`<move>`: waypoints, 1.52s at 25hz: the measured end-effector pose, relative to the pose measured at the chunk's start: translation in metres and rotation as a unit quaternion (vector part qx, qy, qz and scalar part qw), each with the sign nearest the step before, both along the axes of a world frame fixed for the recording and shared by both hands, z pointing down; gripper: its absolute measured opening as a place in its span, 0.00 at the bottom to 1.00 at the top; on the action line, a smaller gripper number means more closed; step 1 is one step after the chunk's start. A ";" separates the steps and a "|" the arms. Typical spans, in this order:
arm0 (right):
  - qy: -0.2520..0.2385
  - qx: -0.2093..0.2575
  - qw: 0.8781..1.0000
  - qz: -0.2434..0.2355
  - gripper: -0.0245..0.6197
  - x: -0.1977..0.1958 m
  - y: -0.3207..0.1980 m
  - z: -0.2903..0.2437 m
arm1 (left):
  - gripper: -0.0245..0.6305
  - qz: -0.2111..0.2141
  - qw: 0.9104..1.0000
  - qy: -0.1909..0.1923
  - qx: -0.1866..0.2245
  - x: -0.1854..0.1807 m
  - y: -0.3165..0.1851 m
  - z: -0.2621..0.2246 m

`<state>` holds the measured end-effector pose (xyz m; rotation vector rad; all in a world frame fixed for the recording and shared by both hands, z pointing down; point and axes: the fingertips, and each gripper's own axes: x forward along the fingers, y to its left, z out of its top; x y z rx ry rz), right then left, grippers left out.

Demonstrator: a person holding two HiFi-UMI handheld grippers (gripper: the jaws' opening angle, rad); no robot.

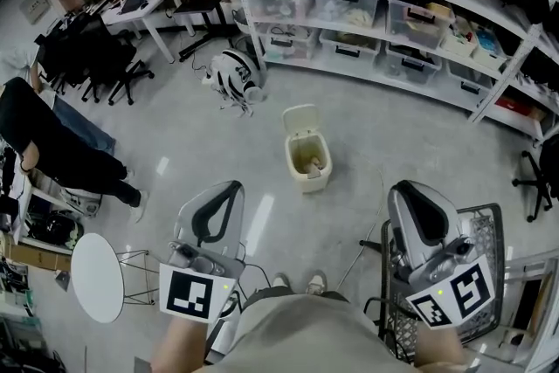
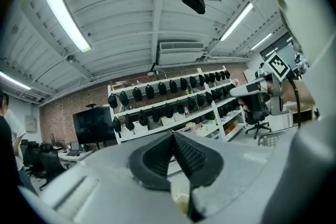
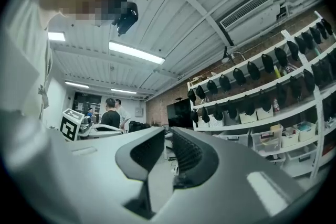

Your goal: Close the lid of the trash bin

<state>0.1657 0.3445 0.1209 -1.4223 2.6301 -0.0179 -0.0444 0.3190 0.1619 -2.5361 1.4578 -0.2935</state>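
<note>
The trash bin stands on the floor, well apart from both grippers. Its lid is upright at the bin's 12 o'clock edge. The bin lies at about 2 o'clock from the left gripper and at about 10 o'clock from the right gripper. The left seems slightly nearer. Both grippers have their jaws together and hold nothing.

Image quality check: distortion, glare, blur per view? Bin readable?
Head view: fisheye bows the shelving; trash bin sharp, evenly lit. Left gripper view: dark vignette, ceiling tube blown out. Right gripper view: same vignette, ceiling light glaring.
</note>
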 end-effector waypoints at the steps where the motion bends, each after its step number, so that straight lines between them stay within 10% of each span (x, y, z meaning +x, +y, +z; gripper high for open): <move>1: -0.003 0.003 1.000 0.001 0.18 0.002 0.000 -0.001 | 0.04 0.000 1.000 -0.001 0.000 0.002 0.000 0.000; 5: -0.005 0.012 1.000 0.005 0.50 0.007 0.001 -0.001 | 0.04 0.000 1.000 0.001 0.002 0.006 0.001 0.000; 21: 0.021 -0.023 0.999 -0.023 0.51 -0.021 -0.064 0.034 | 0.04 -0.005 1.000 0.010 -0.010 -0.007 -0.061 0.027; 38: 0.051 -0.111 0.992 -0.008 0.53 -0.100 -0.297 0.086 | 0.04 0.008 0.997 0.014 -0.070 -0.081 -0.294 0.067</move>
